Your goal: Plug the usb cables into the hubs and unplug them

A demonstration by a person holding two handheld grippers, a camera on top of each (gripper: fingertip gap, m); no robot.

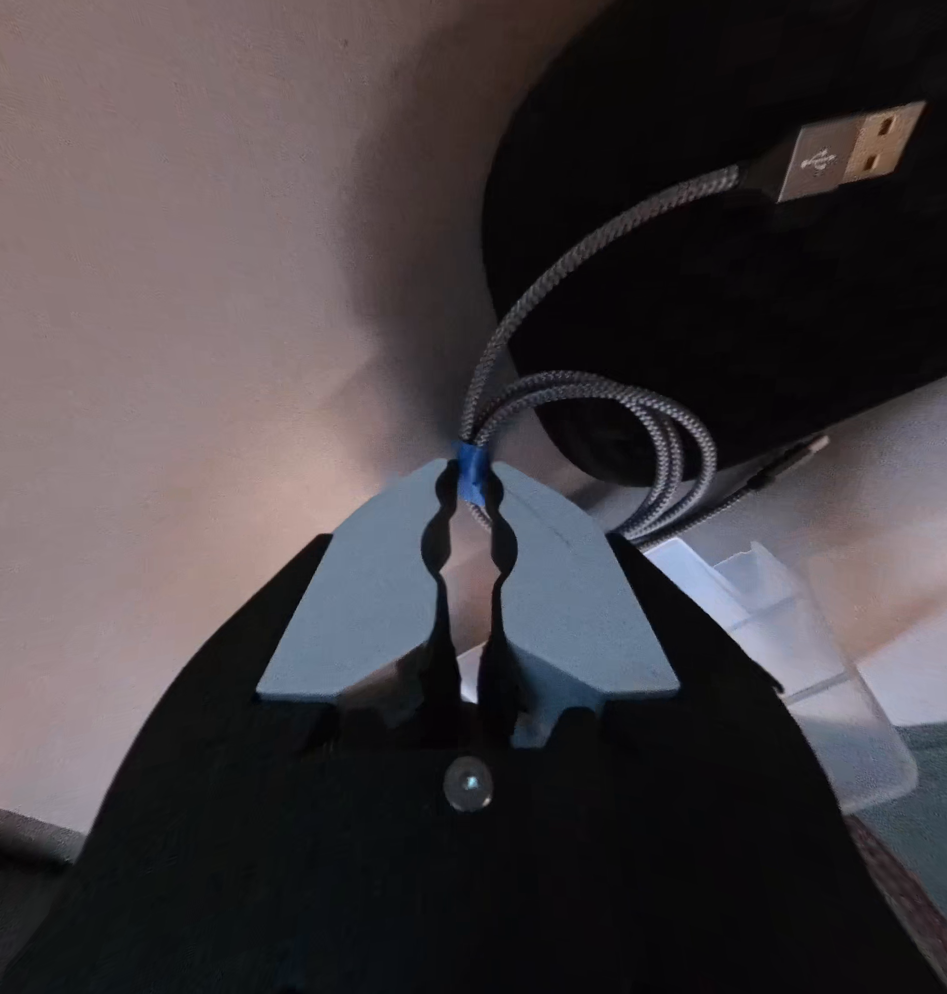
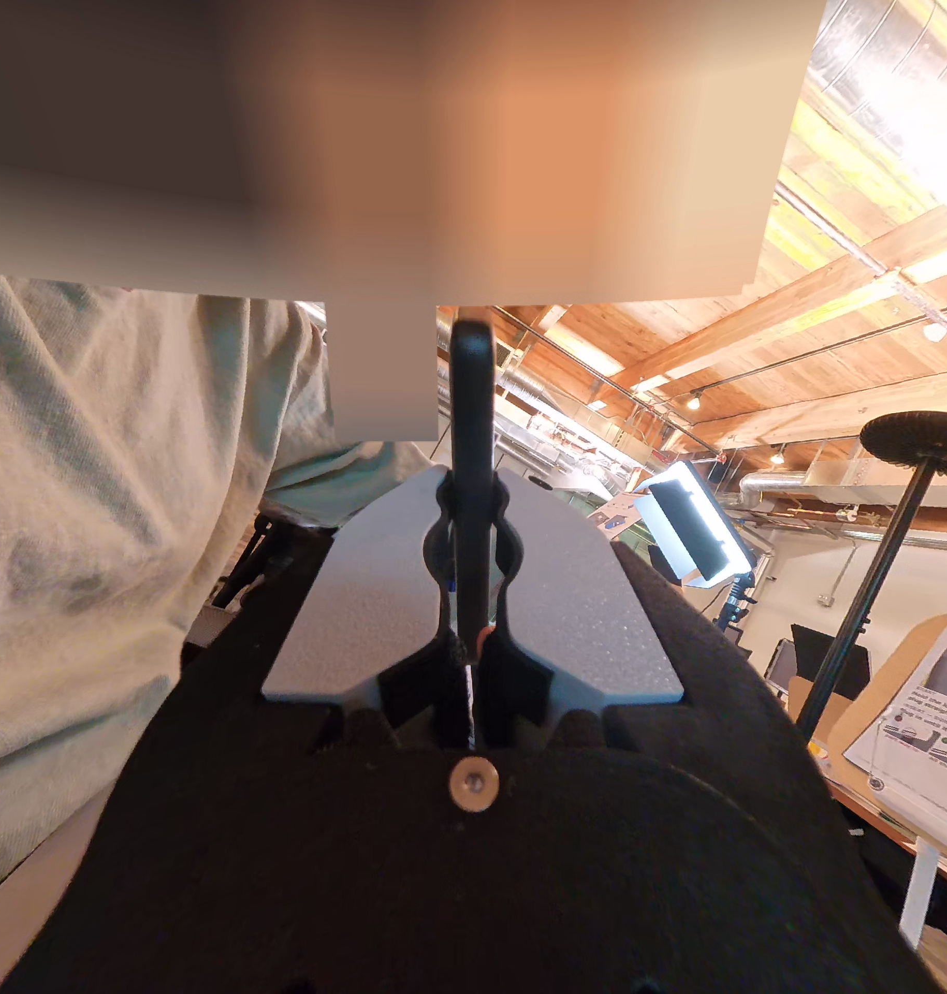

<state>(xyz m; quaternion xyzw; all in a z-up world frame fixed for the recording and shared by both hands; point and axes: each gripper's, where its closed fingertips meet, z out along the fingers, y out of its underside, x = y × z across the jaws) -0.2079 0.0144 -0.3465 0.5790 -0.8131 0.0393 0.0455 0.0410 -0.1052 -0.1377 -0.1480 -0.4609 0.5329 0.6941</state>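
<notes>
Pinching the grey braided USB cable (image 1: 584, 387) at its blue tape band (image 1: 472, 473), the left gripper (image 1: 471, 478) leaves the plug free at two o'clock; the right gripper (image 2: 472, 495) clamps a slim black hub (image 2: 474, 430) edge-on — steadied, likely, for insertion.

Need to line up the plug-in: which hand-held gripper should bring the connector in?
Probably left. The left hand-held gripper pinches the braided cable at its blue tape, plug free. The right hand-held gripper clamps a flat black object, likely the hub.

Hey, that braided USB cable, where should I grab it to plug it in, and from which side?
Probably regrip the grey plug housing on its flat faces, approaching from the cable end; the gold tip stays free. The left gripper only pinches the blue tape.
</notes>
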